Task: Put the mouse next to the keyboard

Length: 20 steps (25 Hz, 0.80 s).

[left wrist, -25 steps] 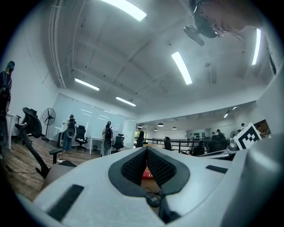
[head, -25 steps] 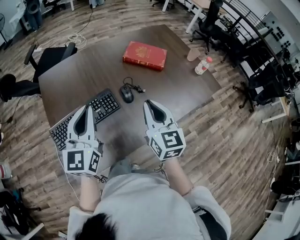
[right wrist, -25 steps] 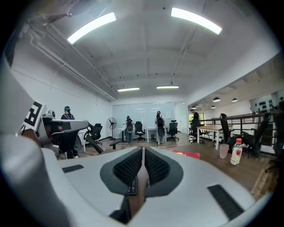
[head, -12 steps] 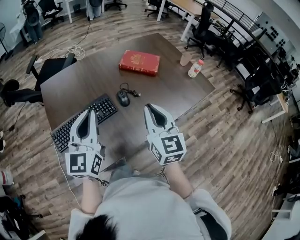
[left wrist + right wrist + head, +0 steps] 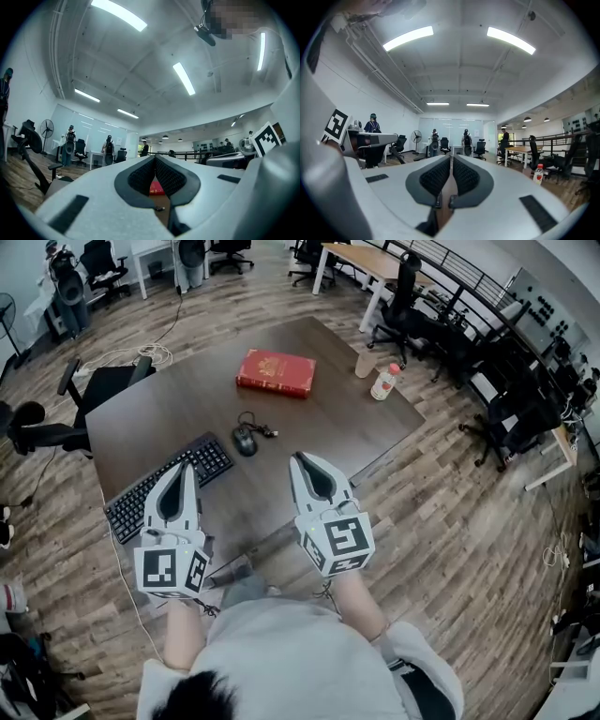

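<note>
Left claw (image 5: pixel 185 466) and right claw (image 5: pixel 298 457): both clenched, nothing held, carried level above the near edge of the counter (image 5: pixel 328 427). This is judged a neutral carry.

Mouse (image 5: pixel 245 440) is seen ahead, between the claws, just beside the far end of the keyboard (image 5: pixel 169 487), which passes under the left claw.

This placement already fits the task. Readiness and completion cannot be told apart.
</note>
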Each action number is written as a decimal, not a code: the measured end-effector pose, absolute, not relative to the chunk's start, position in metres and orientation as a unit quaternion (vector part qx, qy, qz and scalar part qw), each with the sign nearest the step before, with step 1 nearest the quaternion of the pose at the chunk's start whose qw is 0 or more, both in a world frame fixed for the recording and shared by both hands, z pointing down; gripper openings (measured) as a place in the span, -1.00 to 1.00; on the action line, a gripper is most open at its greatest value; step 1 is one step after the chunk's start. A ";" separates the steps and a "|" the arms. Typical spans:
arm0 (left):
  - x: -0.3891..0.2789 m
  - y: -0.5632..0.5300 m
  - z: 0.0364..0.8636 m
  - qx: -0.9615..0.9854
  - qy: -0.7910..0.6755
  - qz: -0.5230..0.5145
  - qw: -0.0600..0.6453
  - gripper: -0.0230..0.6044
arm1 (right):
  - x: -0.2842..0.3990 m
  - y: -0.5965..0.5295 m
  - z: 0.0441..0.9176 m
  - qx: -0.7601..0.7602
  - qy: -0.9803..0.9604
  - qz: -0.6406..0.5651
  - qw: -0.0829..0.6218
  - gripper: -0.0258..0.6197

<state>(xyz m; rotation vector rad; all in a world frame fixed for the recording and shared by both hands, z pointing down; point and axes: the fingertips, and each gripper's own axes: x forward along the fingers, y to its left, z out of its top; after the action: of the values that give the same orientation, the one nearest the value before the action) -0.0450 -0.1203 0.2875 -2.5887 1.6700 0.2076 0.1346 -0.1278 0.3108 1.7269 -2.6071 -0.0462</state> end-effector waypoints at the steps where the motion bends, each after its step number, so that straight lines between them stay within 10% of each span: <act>1: -0.044 -0.119 0.287 -0.838 0.541 0.067 0.028 -0.90 | 0.135 -0.126 0.310 0.552 -0.833 -0.017 0.007 -0.85; 20: -0.040 -0.100 0.284 -0.838 0.541 0.071 0.032 -0.90 | 0.140 -0.106 0.307 0.556 -0.831 -0.019 0.001 -0.85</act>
<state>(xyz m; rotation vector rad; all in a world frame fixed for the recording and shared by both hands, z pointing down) -0.0395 -0.1000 0.2837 -2.5801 1.6650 0.2189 0.1404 -0.1064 0.3069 1.7462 -2.6093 -0.0601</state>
